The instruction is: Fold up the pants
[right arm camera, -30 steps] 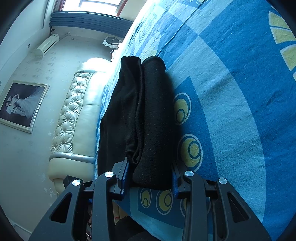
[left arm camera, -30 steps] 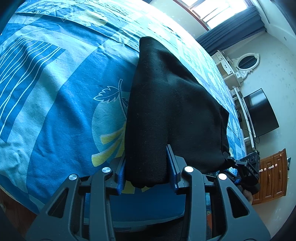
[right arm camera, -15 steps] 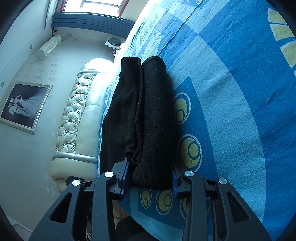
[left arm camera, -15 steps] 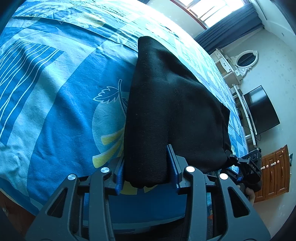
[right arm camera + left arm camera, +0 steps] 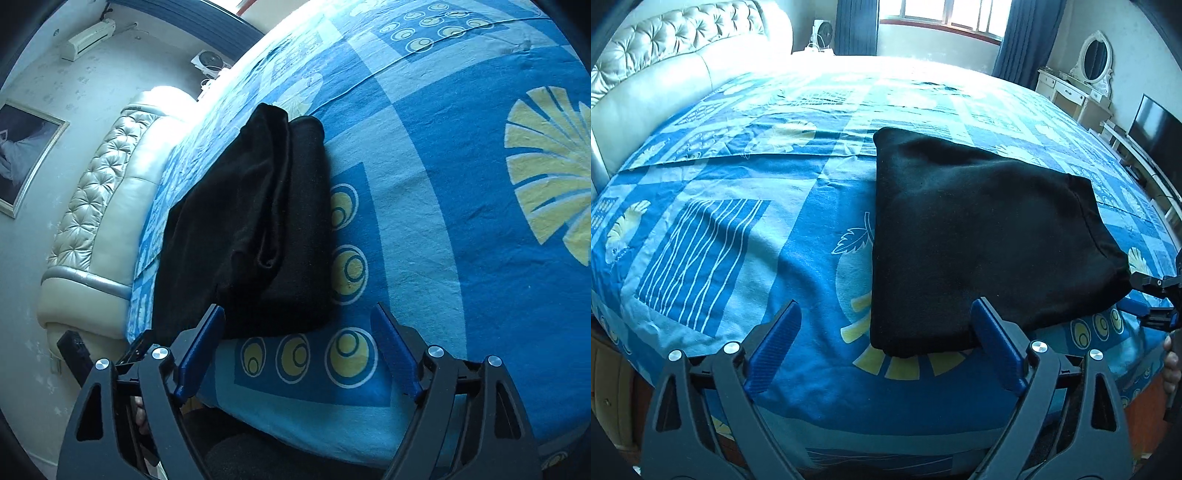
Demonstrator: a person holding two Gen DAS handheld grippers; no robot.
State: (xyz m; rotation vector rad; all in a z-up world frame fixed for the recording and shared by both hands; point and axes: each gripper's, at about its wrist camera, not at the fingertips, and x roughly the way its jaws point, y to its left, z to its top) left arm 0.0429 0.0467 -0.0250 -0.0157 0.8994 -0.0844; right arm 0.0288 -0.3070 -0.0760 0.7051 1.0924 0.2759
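Left wrist view: left gripper [image 5: 884,334] and right gripper [image 5: 297,345] gape wide beside folded pants [image 5: 982,240].

Wide bed [image 5: 746,369] covered by a blue patterned sheet [image 5: 461,206], folded black pants [image 5: 979,236] laid flat directly on it near the front edge

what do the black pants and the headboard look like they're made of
Folded black pants: a thick, matte knit, probably fleece or sweatshirt cotton, with a soft fuzzy surface and rounded folds. Cream tufted headboard: glossy leather or faux leather, shown by its sheen and buttoned diamond quilting.
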